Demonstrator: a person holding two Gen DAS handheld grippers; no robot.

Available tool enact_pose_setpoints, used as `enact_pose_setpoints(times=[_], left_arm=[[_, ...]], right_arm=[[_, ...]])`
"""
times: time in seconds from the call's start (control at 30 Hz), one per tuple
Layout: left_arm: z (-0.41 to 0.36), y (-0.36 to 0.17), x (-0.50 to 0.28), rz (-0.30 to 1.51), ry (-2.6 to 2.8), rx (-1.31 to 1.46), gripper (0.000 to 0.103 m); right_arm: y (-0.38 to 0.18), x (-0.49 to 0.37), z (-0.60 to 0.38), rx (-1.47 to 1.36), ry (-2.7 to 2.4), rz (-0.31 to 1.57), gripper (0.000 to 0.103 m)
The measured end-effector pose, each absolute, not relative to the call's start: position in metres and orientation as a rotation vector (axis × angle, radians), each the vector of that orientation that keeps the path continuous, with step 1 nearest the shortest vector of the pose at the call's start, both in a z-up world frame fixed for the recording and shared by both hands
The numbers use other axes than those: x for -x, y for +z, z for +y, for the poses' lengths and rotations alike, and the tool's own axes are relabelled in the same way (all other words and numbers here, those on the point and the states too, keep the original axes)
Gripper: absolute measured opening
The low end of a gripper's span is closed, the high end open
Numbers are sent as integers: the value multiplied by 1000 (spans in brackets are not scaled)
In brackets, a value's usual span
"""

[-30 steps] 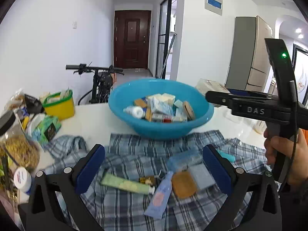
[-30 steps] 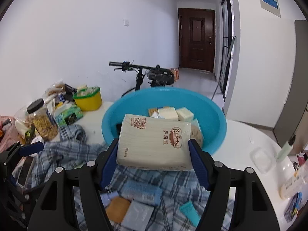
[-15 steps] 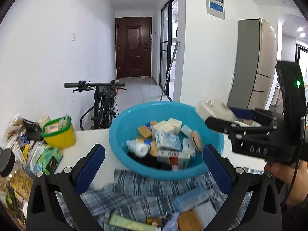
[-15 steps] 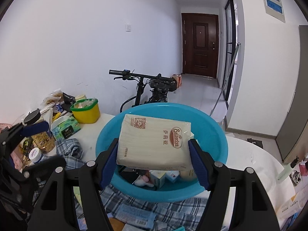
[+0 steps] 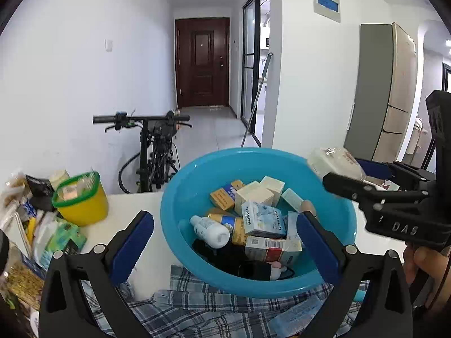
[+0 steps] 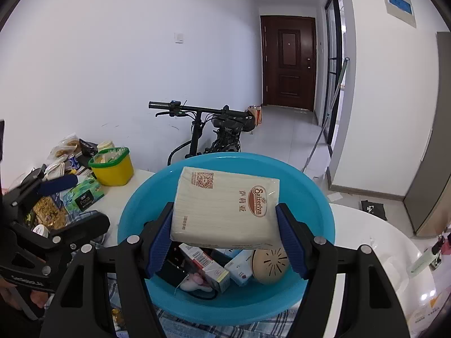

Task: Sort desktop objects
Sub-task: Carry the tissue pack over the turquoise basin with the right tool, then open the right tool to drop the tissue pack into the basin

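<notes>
Tissue pack: right wrist view; cream soft pack, held level above the blue basin, clear of the contents beneath.
Right gripper: grasping the tissue pack, both blue pads pressed against its left and right ends; jaws stand about midway.
Basin contents, right view: small cartons, a round tan disc at the near right, a pale soft item at the near left.
Task progress, right view: judged well advanced, since the basin already holds many items; the pack is not yet released.
Left gripper: left wrist view; released, jaws wide apart, nothing between the pads; it faces the basin from the near side.
Basin contents, left view: white bottle, a blue-and-white carton, further small boxes.
Remaining work, left view: a few flat items lie on the plaid cloth near the camera; clutter around the yellow tub at the far left looks unsorted.
Right gripper, left view: seen at the right, pack carried at the basin's far right rim.
</notes>
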State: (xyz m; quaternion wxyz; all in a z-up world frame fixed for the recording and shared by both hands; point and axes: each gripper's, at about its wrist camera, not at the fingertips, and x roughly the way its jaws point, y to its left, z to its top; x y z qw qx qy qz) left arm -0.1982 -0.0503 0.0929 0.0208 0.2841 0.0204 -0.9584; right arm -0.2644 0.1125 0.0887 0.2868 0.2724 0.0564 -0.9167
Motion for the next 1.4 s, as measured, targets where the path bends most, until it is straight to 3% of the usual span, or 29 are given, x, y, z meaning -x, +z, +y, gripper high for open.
enact_pose_setpoints(times=[1.4], left_arm=[[-51, 79, 207, 38, -2957, -948, 103]], right_arm=[[68, 281, 107, -787, -2421, 154, 69]])
